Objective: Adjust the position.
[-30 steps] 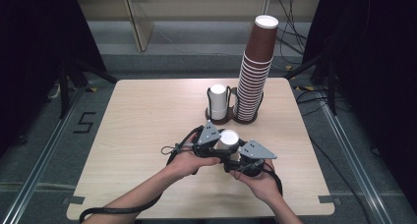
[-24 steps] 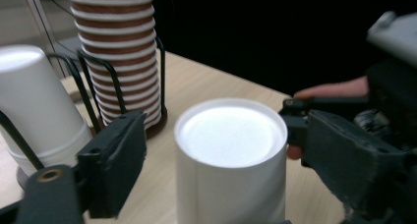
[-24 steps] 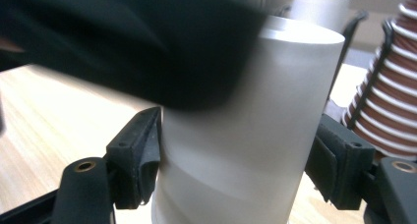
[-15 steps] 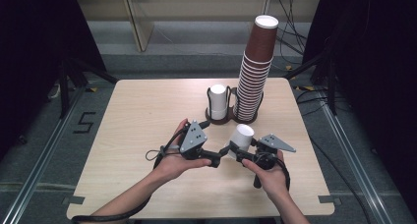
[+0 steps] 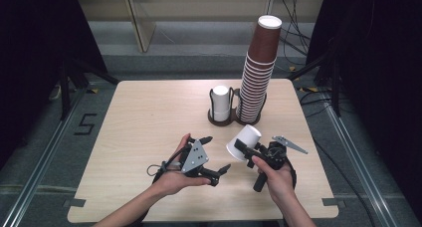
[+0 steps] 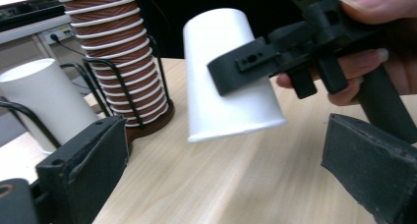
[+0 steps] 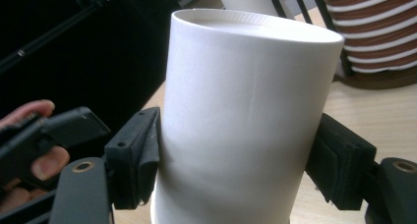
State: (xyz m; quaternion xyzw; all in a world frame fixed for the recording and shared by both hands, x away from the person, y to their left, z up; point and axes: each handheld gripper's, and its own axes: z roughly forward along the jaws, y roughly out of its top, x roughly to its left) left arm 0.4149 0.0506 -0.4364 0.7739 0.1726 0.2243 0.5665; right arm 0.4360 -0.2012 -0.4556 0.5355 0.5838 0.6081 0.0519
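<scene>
- The white paper cup (image 5: 244,142), held a second ago between both grippers at the near middle of the light wooden table (image 5: 149,122), is now carried by the right gripper (image 5: 241,148) alone
- The jaws of the left gripper (image 5: 217,155) have just been opening; they now stand wide apart with nothing between them, and this gripper has been drawn away to the left
- The right gripper's jaws are closed on the cup's side wall; the cup is tilted above the table, near right
- The hand-over is judged complete, so the cup is free to be carried to the far dark wire holder (image 5: 224,118), where a white cup (image 5: 220,101) and a tall stack of brown paper cups (image 5: 258,72) stand
</scene>
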